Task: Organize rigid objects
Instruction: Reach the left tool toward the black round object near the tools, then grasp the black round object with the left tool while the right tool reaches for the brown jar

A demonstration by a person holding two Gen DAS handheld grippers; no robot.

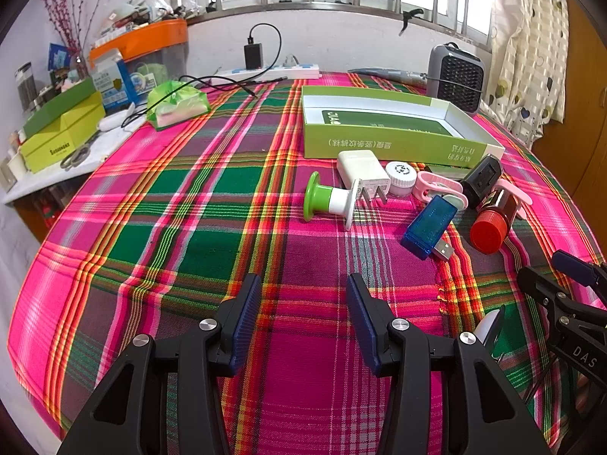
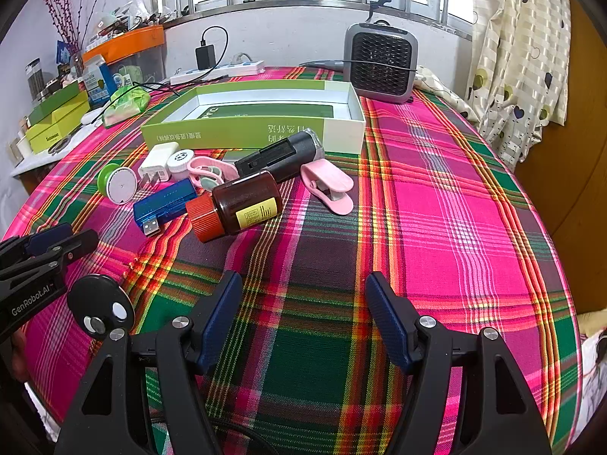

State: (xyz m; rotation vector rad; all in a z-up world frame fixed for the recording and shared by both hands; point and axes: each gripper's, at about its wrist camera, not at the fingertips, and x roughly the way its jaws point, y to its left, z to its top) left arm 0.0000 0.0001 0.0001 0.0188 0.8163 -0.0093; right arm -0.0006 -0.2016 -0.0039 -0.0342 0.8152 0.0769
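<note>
Evidently pre-grasp: left tool (image 1: 303, 314) and right tool (image 2: 303, 318) hover wide open, empty, over the plaid table (image 2: 436, 208). Brown bottle (image 2: 242, 204), blue USB stick (image 2: 165, 204) and neighbours lie near the green box (image 2: 250, 132), likely their destination.

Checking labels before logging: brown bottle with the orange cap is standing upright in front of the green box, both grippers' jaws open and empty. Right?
Not quite. The brown plastic bottle with the orange screw cap lies on its side on the plaid cloth, as the right wrist view shows. It is in front of the shallow green cardboard box, and the left gripper and right gripper are both open and empty.
</note>
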